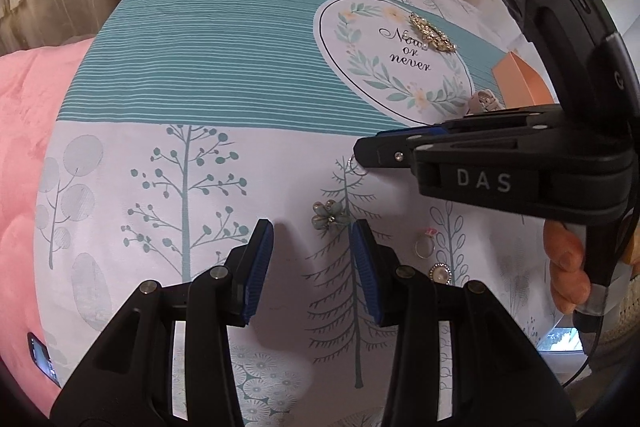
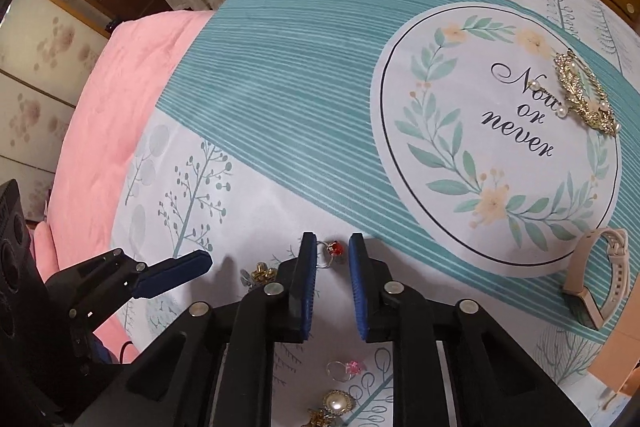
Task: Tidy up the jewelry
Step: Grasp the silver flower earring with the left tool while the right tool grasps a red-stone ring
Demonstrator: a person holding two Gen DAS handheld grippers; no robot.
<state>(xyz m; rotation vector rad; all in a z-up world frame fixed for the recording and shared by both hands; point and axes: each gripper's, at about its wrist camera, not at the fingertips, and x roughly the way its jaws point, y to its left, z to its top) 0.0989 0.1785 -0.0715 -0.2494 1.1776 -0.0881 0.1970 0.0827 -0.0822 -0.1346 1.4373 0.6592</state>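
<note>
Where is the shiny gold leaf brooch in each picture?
Left wrist view: the gold leaf brooch lies upper right, over the words "Now or never".
Right wrist view: the brooch lies far right, upper half, over the same words.
Shared landmark: the printed wreath circle on the bedspread; the brooch sits on its right side in both.

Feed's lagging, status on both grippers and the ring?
Right gripper open, straddling the red ring, not closed. Left gripper open, empty, by flower brooch. Nothing blocking.
</note>
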